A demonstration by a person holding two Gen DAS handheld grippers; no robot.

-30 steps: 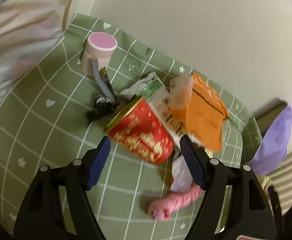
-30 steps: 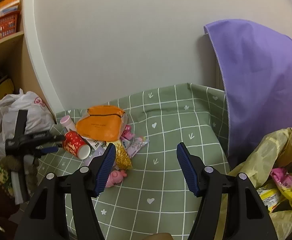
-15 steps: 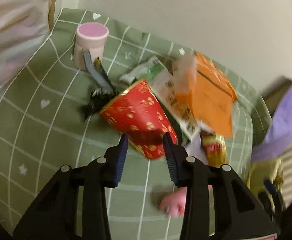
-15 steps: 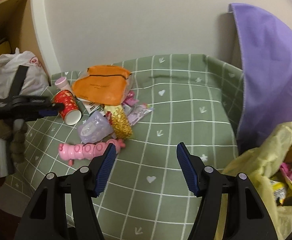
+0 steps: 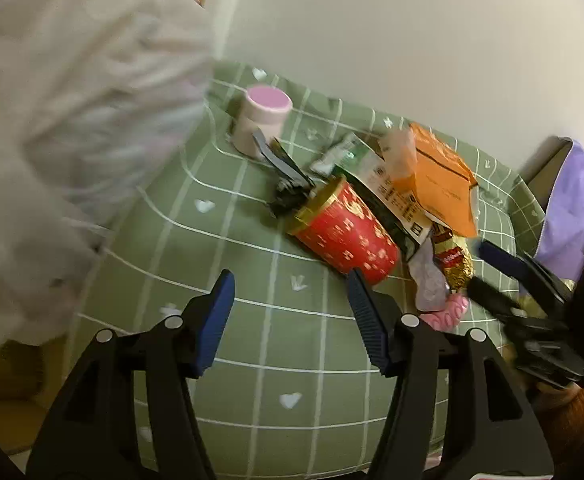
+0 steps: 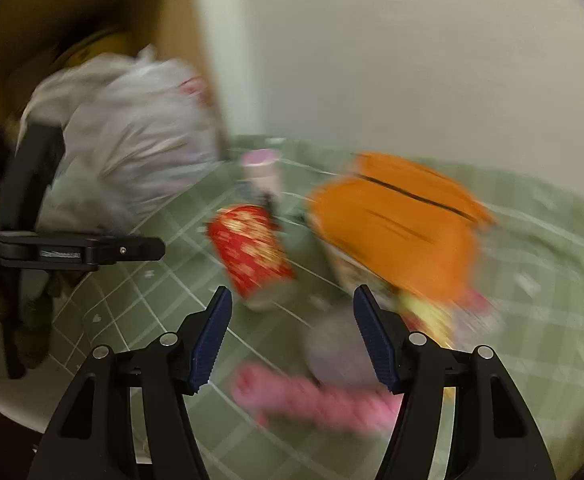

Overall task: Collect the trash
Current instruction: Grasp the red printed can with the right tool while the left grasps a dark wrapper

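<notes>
A red paper cup lies on its side on the green checked cloth, in a pile with an orange packet, a gold wrapper, a pale wrapper and a pink toy. My left gripper is open and empty, just short of the cup. My right gripper is open and empty, close above the cup and the pink toy; its view is blurred. The right gripper also shows in the left wrist view.
A pink-lidded cup stands behind the pile beside a dark wrapper. A white plastic bag fills the left. A purple cloth hangs at the right. A wall backs the cloth.
My left gripper closed on the red cup half a second ago and has now opened and backed off. My right gripper has swung left and down toward the trash pile.
</notes>
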